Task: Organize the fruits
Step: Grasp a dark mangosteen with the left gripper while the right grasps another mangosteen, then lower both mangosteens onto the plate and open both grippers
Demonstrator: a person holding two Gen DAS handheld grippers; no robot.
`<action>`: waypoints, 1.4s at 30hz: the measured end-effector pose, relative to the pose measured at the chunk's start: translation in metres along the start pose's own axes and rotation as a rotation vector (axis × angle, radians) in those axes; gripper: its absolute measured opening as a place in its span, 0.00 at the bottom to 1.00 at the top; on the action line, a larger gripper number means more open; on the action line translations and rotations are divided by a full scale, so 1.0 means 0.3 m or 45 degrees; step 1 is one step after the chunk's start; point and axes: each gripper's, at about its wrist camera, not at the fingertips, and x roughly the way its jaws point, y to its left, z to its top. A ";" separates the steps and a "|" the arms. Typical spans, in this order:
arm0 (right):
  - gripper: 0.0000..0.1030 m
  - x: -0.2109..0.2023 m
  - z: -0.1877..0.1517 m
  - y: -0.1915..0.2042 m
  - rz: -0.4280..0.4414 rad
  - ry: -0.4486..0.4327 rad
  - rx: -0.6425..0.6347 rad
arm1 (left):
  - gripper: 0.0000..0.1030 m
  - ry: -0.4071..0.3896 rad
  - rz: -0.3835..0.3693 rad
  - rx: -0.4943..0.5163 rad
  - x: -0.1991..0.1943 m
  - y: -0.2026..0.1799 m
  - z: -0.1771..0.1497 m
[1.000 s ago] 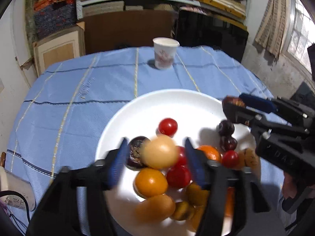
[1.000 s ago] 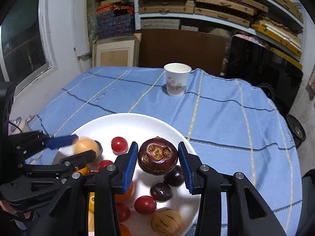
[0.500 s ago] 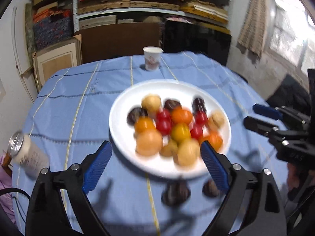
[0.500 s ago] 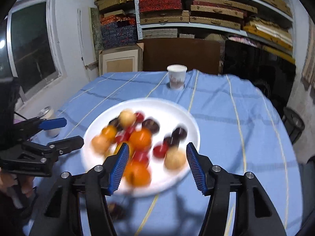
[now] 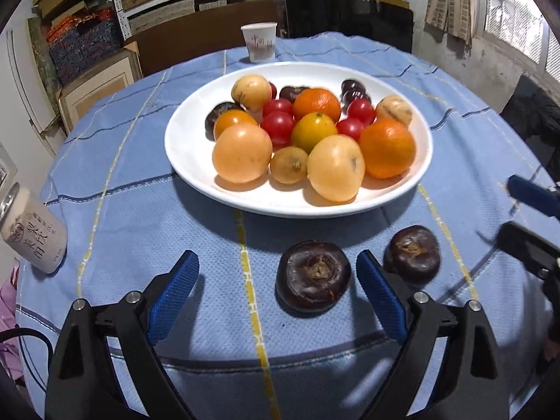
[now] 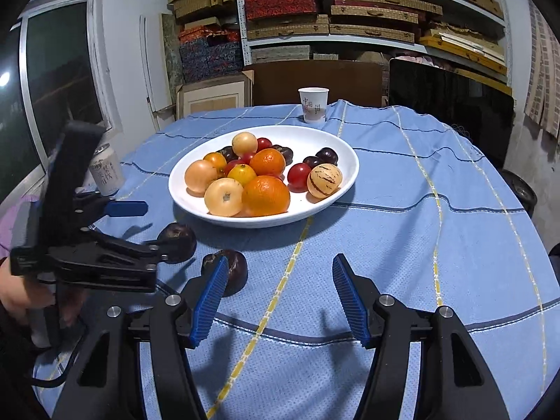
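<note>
A white plate on the blue tablecloth holds several fruits: oranges, yellow-orange round fruits, red cherry tomatoes, dark plums and a striped pale fruit. Two dark brown water chestnuts lie on the cloth in front of the plate, one and the other. My left gripper is open and empty, low over the cloth, with the first chestnut near its right finger. My right gripper is open and empty, just right of the second chestnut.
A paper cup stands behind the plate. A drink can stands at the table's left edge. Shelves of boxes and a dark panel stand behind the table.
Both grippers let go of their fruit in the plate, opened and drew back toward me. Two dark chestnuts now show on the cloth in front of the plate.
</note>
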 end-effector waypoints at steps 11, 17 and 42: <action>0.61 0.013 -0.009 -0.002 -0.019 0.027 -0.002 | 0.40 -0.026 0.000 0.006 -0.004 -0.015 -0.021; 0.61 0.034 -0.011 0.011 -0.046 0.062 -0.031 | 0.40 -0.060 0.009 -0.036 -0.029 0.016 -0.019; 0.58 0.232 0.045 0.145 0.056 0.303 -0.083 | 0.40 -0.184 -0.035 -0.199 -0.135 0.148 -0.004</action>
